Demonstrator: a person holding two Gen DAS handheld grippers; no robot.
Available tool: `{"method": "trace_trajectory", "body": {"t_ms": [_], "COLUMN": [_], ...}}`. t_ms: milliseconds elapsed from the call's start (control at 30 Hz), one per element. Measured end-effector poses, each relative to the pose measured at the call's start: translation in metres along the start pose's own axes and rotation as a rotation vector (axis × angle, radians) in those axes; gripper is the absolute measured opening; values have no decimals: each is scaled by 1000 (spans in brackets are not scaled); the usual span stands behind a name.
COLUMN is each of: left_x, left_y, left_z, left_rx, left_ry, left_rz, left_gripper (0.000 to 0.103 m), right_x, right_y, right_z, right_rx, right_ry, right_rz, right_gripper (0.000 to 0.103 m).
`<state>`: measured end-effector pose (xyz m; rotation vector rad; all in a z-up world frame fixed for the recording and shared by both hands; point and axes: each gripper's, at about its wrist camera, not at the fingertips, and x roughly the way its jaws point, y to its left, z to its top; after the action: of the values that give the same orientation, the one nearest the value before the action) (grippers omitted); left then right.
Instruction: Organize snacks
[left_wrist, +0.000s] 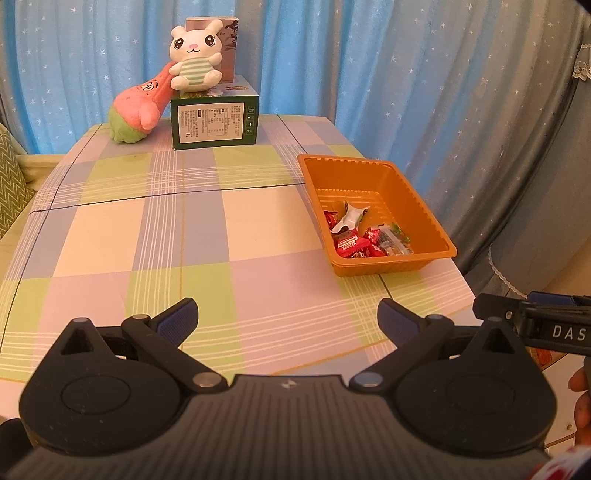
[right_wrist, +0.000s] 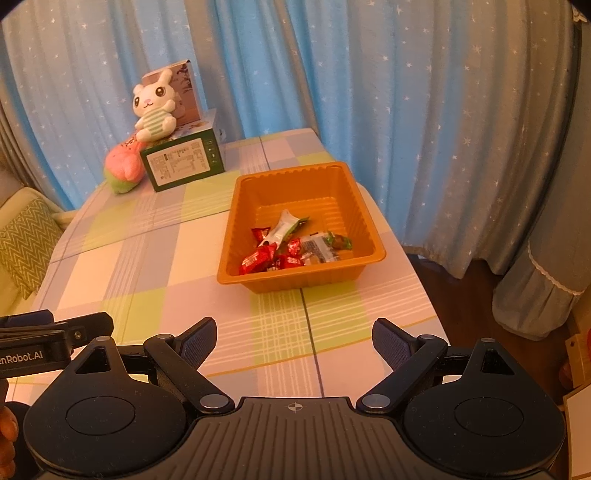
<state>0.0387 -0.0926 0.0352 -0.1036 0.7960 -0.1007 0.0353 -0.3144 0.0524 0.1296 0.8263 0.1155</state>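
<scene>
Covering most of the view, a checked table (left_wrist: 155, 229) w/ blue curtains (left_wrist: 332, 55) behind. Far left: green box (left_wrist: 214, 123), bunny toy (left_wrist: 195, 55) on top, pink plush (left_wrist: 135, 112) leaning beside it. Right side: orange tray (right_wrist: 236, 236) holding the snacks (right_wrist: 291, 247), red, white & clear wrappers piled at its near end. Left gripper (left_wrist: 287, 319) & right gripper (right_wrist: 294, 339) hover over the near edge, both jaws wide, nothing between.
</scene>
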Motion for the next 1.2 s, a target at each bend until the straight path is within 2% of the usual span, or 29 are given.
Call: {"method": "trace_trajectory", "body": {"t_ms": [1200], "left_x": [-2], "left_y": [-2], "left_z": [1], "left_rx": [24], "left_ry": [-17], "left_rz": [6], "left_gripper": [103], "right_x": [-1], "right_y": [2], "right_z": [-1], "right_rx": [-5], "right_ry": [4], "right_rz": [6], "right_gripper": [91]}}
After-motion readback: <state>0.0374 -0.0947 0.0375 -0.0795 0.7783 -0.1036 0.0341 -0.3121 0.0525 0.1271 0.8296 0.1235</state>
